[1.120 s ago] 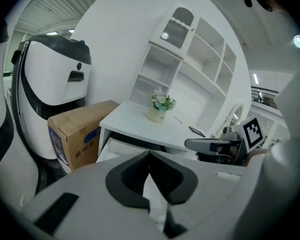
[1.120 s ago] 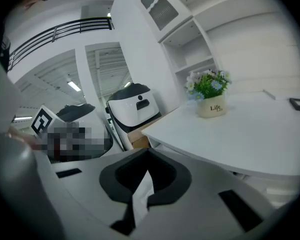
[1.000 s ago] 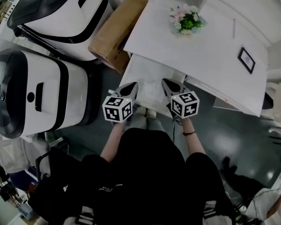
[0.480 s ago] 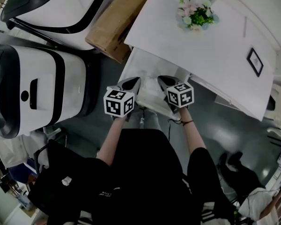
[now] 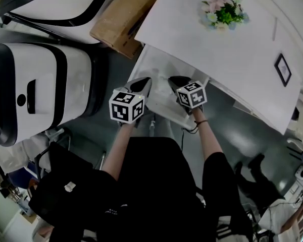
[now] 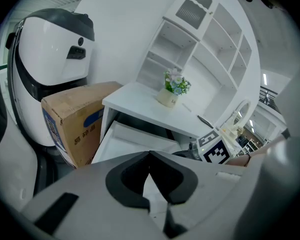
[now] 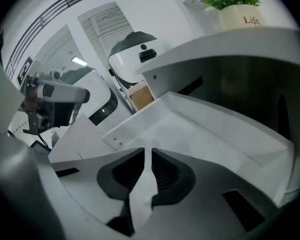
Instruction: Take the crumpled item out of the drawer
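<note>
A white drawer (image 5: pixel 152 64) stands pulled out from under the white desk (image 5: pixel 227 54). Both grippers hover over its near end. My right gripper (image 7: pixel 151 151) has a strip of white crumpled paper (image 7: pixel 144 184) between its pads, and its jaws are opening slightly. The paper runs from the tips back toward the gripper body. My left gripper (image 6: pixel 149 154) is shut with its tips touching. White shows in the gap behind them, and I cannot tell whether that is paper or the drawer (image 6: pixel 125 139). In the head view the left gripper (image 5: pixel 144 83) and right gripper (image 5: pixel 172 79) sit side by side.
A flower pot (image 5: pixel 223 11) and a small picture frame (image 5: pixel 283 69) stand on the desk. A cardboard box (image 5: pixel 123 14) and a large white machine (image 5: pixel 35 89) flank the drawer's left side. Dark floor lies to the right of the person's legs.
The head view has shifted. Both grippers stay over the drawer's near end, and the right one has drawn a little closer to the left.
</note>
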The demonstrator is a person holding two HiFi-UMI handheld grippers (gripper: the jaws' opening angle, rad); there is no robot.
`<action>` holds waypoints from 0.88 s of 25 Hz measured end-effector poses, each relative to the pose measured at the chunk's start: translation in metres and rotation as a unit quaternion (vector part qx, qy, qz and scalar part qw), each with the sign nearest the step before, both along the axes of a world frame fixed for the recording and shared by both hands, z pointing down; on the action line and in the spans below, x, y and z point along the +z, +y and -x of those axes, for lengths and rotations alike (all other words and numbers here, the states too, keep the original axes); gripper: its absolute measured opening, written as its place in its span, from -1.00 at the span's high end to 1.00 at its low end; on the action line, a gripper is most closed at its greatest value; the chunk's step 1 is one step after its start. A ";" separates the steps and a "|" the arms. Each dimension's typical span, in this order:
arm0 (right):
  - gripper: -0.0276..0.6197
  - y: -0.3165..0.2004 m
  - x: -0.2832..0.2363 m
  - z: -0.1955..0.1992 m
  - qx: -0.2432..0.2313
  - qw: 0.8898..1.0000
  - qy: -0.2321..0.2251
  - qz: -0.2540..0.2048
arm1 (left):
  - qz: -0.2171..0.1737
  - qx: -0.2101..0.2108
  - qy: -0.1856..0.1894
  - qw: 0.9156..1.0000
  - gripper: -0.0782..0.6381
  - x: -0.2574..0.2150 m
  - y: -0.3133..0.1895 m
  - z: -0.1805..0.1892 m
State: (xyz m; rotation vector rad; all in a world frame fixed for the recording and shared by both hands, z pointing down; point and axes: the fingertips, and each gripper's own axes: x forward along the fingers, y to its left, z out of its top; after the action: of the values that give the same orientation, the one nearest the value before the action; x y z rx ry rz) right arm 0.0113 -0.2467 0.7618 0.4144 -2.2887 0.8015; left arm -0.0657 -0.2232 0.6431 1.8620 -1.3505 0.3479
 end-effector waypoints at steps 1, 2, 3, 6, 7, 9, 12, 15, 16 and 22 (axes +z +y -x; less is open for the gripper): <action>0.77 0.001 0.005 0.001 -0.005 1.000 0.003 0.002 | 0.001 0.000 0.001 1.000 0.79 0.000 -0.001 0.000; 0.74 0.001 0.010 0.002 -0.009 1.000 0.006 0.004 | 0.001 0.000 0.002 1.000 0.79 0.001 -0.001 0.000; 0.73 0.002 0.014 0.003 -0.013 1.000 0.010 0.005 | 0.001 0.000 0.003 1.000 0.79 0.001 -0.002 0.000; 0.64 0.006 0.027 0.005 -0.028 0.999 0.023 0.005 | 0.009 -0.004 0.001 1.000 0.79 0.005 -0.003 0.002; 0.58 0.007 0.031 0.006 -0.031 0.999 0.027 0.007 | 0.013 -0.006 0.000 1.000 0.79 0.006 -0.003 0.002; 0.46 0.009 0.038 0.006 -0.033 0.999 0.034 0.011 | 0.016 -0.009 0.000 1.000 0.79 0.007 -0.004 0.004; 0.36 0.008 0.048 0.005 -0.040 0.998 0.050 0.004 | 0.015 -0.013 0.004 1.000 0.79 0.006 -0.005 0.004; 0.29 0.010 0.056 0.005 -0.052 0.997 0.062 -0.004 | 0.013 -0.017 0.007 1.000 0.79 0.006 -0.004 0.005; 0.29 0.010 0.058 0.005 -0.057 0.996 0.065 -0.006 | 0.013 -0.017 0.008 1.000 0.79 0.006 -0.004 0.005; 0.29 0.011 0.070 0.009 -0.087 0.992 0.091 -0.010 | 0.011 -0.020 0.010 1.000 0.79 0.005 -0.003 0.006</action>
State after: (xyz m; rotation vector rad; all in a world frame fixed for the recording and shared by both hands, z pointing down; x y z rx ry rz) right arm 0.0024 -0.2355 0.8314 0.2792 -2.1314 0.6269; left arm -0.0720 -0.2264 0.6476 1.8139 -1.3633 0.3227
